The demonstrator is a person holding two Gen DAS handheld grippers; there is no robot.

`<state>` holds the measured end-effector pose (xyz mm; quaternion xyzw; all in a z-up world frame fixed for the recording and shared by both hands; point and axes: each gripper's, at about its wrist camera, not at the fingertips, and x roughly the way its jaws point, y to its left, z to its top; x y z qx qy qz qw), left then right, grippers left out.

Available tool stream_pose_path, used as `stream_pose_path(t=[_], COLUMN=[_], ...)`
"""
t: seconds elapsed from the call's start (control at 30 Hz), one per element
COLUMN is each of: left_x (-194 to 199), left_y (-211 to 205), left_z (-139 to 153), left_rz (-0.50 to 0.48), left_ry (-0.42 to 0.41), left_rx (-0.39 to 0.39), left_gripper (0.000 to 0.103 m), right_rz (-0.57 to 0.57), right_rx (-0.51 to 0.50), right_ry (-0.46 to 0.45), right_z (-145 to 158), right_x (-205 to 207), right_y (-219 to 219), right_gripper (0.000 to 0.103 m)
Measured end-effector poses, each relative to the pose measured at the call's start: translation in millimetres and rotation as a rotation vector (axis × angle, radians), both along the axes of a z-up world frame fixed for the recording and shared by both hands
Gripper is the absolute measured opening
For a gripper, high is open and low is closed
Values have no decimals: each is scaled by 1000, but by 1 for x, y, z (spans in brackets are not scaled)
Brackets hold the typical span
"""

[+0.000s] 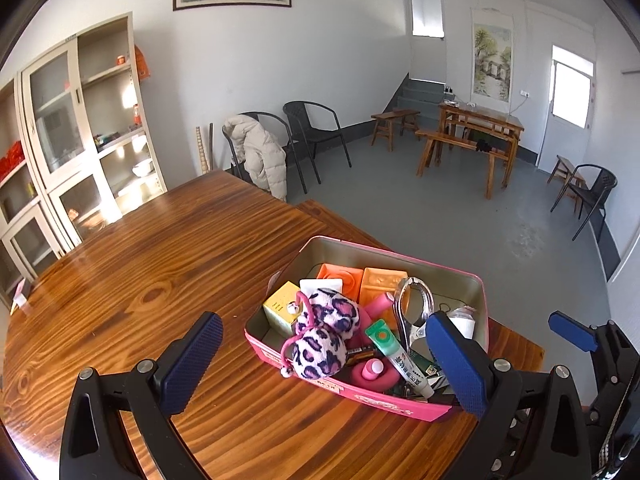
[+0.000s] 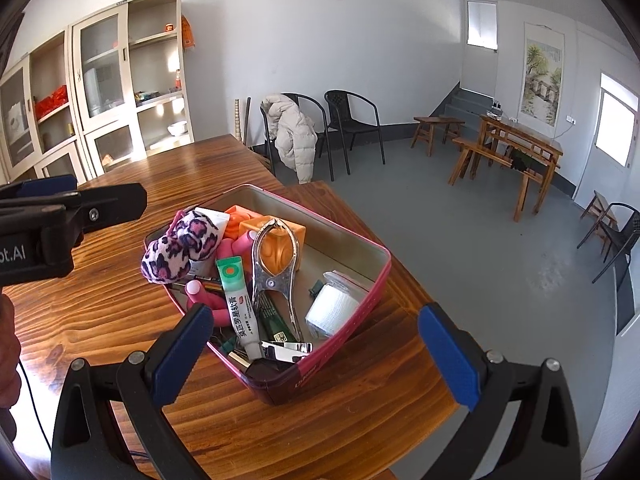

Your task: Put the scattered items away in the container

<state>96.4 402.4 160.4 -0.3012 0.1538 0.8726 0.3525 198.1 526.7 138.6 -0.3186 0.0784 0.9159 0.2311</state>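
A glossy brown wooden table stands in a white-walled room with black chairs far behind, and the pink rectangular metal tin sits near its right edge. Inside lie a pink leopard-print plush earmuff, a green-capped white ointment tube, a silver metal nutcracker and a white gauze roll. The left gripper and right gripper both hover with jaws spread wide and empty, near the tin
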Motion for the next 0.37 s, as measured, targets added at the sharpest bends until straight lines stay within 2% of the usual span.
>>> stream_pose_path(t=[0.23,0.37], left_x=[-6,-7], left_y=[9,5], left_z=[-17,-27], left_rz=[-33,-24], left_ry=[-65,-69], left_rx=[-17,-29], left_gripper=[103,103], right_rz=[-21,-10], right_rx=[-48,-83], right_ry=[-26,-40], right_z=[-14,-22], right_x=[0,1], right_y=[8,8], right_gripper=[103,103])
